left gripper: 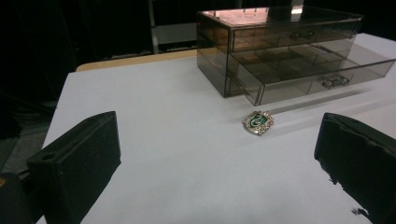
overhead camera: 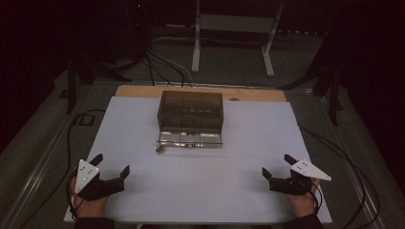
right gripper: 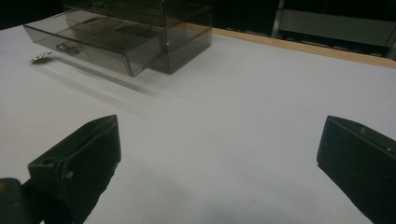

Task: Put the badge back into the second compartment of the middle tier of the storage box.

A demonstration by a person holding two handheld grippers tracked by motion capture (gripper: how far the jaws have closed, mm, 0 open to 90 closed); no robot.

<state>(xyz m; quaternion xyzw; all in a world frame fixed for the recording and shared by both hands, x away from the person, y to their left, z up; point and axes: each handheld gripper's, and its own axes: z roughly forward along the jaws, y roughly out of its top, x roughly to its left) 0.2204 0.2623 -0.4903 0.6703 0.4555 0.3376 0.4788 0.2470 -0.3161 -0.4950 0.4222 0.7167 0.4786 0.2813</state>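
White tabletop (overhead camera: 143, 191), dark room around it. Left gripper (overhead camera: 112, 165) sits low at the near left corner, jaws spread wide, nothing between them, held in the person's left hand (overhead camera: 88, 206). Right gripper (overhead camera: 277, 166) at the near right corner, jaws also spread wide and empty, right hand (overhead camera: 303, 202) behind it. Both grippers well apart from each other and from the things in the middle. Smoky clear drawer box (overhead camera: 191, 110) stands at the far middle of the tabletop, near the wooden back edge (overhead camera: 143, 90). Its bottom drawer (overhead camera: 191, 139) is pulled out toward the person; top drawer (left gripper: 294, 35) is pushed in. Each drawer front has a small metal handle. Small badge (overhead camera: 161, 150), silver rim with green centre, lies flat on the tabletop just beside the left front corner of the open drawer, not touching it as far as I can tell. In the left gripper view the badge (left gripper: 258, 122) lies ahead between the jaws, closer to the box than to the gripper. In the right gripper view the badge (right gripper: 39, 59) sits far left past the drawer. Cables (overhead camera: 162, 67) and a metal stand (overhead camera: 234, 28) on the floor behind.
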